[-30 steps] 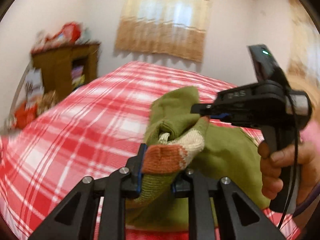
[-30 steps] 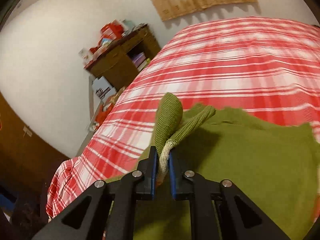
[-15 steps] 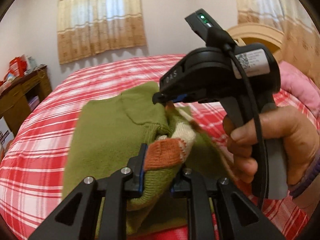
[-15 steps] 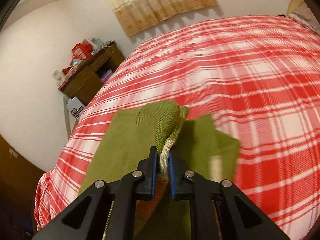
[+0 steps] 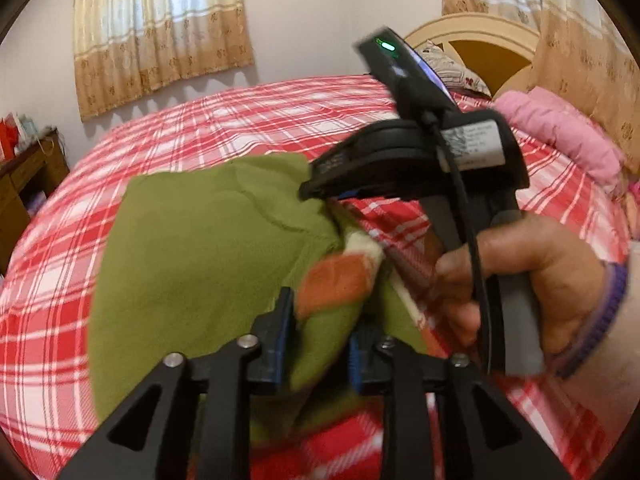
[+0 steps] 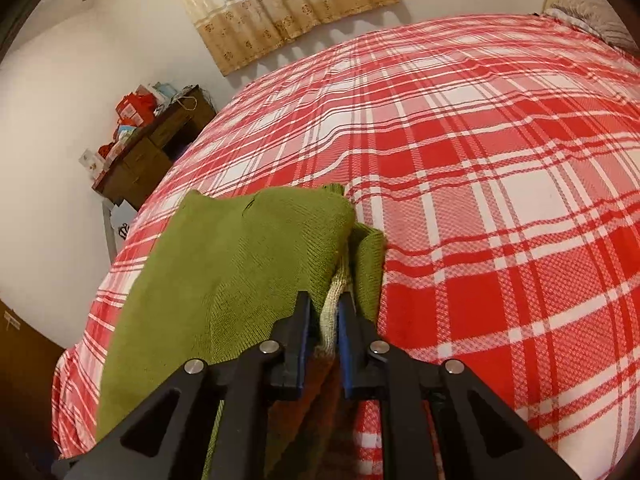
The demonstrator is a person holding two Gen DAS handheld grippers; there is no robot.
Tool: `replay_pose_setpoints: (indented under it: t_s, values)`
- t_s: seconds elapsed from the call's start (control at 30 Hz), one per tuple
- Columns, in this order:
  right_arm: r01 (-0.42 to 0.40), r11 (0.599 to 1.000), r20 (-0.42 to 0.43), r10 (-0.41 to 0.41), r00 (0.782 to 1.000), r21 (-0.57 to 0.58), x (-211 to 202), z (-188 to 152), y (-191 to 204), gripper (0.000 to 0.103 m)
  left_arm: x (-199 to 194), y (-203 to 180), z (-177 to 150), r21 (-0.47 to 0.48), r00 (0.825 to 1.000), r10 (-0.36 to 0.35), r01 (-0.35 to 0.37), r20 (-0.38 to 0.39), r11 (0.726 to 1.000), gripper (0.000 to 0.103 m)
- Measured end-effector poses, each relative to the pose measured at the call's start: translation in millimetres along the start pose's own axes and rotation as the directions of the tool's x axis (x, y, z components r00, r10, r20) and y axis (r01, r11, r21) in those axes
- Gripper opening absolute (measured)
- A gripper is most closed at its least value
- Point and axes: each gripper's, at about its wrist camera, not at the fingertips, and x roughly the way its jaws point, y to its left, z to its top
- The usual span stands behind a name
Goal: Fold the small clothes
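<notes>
Green sweater lies folded on the plaid bed, centre-left in both views. Left tool: jaws have just been opening, now spread with the orange-and-cream cuff loose between them. Right tool is pressed together, pinching a cream knit edge. Right hand sits at mid-right of the left view.

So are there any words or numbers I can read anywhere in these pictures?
None can be read.
White sticker on the right gripper: print too blurred.
Embossed mark on that gripper's side: unreadable.
Red boxes on the wooden cabinet: too small.
White box below it: dark mark, unreadable.
</notes>
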Motion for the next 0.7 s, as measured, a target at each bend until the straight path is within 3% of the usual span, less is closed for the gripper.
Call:
replay_pose_setpoints:
  t_s: [0.07,0.13,0.27,0.3,0.37,0.43,0.53,0.7]
  values:
    - [0.021,0.999,0.019,-0.022,1.000,0.034,-15.7,-2.6,-5.0,0.025,-20.2,13.9,-6.3,-0.027,1.000,-0.004,0.004,0.018,1.000,0.053]
    - [0.056,0.997,0.057,-0.059,0.997,0.050,-39.4,-9.5,-7.8,0.025,-45.1,30.7,-17.8,-0.058,0.998,0.028,-0.025,0.057,0.998,0.069]
    - [0.030,0.999,0.104,-0.034,0.994,0.040,-89.8,-40.4,1.6,0.029,-69.8,70.2,-44.3,-0.150,0.995,0.095,-0.088,0.041,0.985,0.070]
    - [0.009,1.000,0.104,-0.012,0.995,0.029,-98.0,-48.9,6.2,0.033,-69.1,76.4,-48.3,-0.160,0.992,0.123,-0.117,0.029,0.980,0.070]
    - [0.003,1.000,0.110,-0.002,0.994,-0.010,-113.9,-67.5,20.7,0.051,-68.1,87.3,-60.1,-0.186,0.991,0.130,-0.131,-0.016,0.974,0.071]
    - [-0.008,0.999,0.121,0.012,0.993,-0.039,-121.8,-79.0,32.3,0.052,-67.2,86.6,-66.3,-0.196,0.991,0.126,-0.131,-0.037,0.972,0.072]
    - [-0.018,0.990,0.105,0.033,0.994,-0.137,-122.4,-92.1,58.0,0.052,-64.2,76.7,-67.5,-0.149,0.982,0.181,-0.187,-0.054,0.971,0.071]
    - [0.039,0.947,0.051,-0.023,0.998,-0.320,-99.7,-109.2,91.2,0.052,-58.0,83.4,-71.2,-0.123,0.966,0.248,-0.255,-0.068,0.959,0.071]
